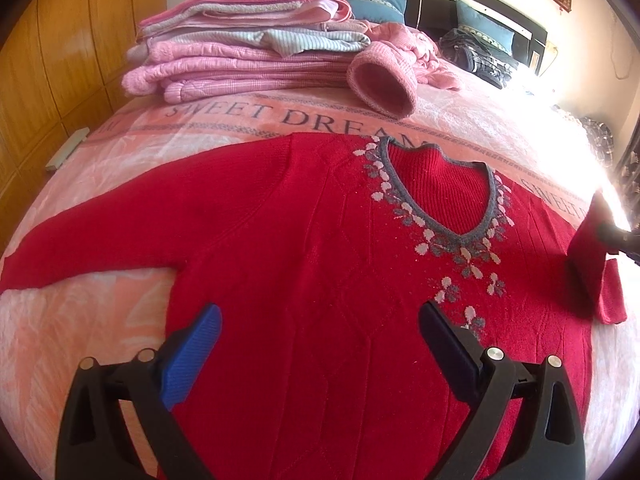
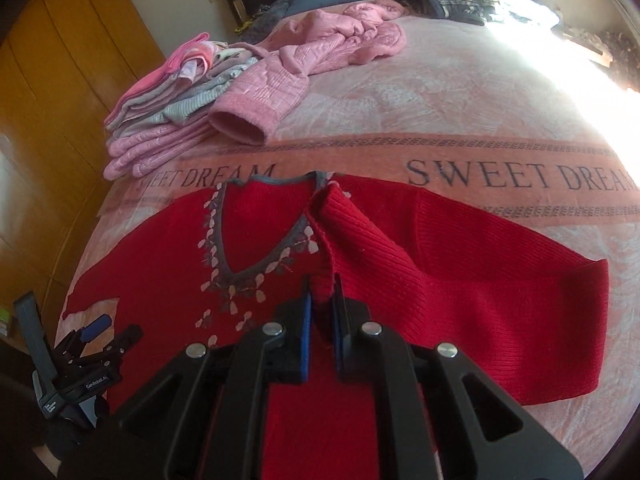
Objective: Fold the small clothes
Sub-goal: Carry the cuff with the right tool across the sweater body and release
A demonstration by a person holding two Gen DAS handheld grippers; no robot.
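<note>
A red knit sweater (image 1: pixel 312 240) with a grey V-neck and pale flower trim lies face up on the pink bedspread (image 1: pixel 80 320). Its left sleeve stretches out flat to the left. My left gripper (image 1: pixel 320 324) hovers open over the sweater's lower body with nothing between its fingers. My right gripper (image 2: pixel 322 292) is shut on the sweater's (image 2: pixel 168 264) right side edge, which is lifted and folded inward toward the neckline; the right sleeve (image 2: pixel 500 288) drapes over to the right. The left gripper (image 2: pixel 92 344) shows at the lower left of the right wrist view.
A stack of folded pink and striped clothes (image 1: pixel 240 48) sits at the back left, with a loose pink quilted jacket (image 2: pixel 320 52) beside it. Blue pillows (image 1: pixel 372 0) and dark clothes lie by the headboard. A wooden wardrobe (image 1: pixel 48 72) stands left of the bed.
</note>
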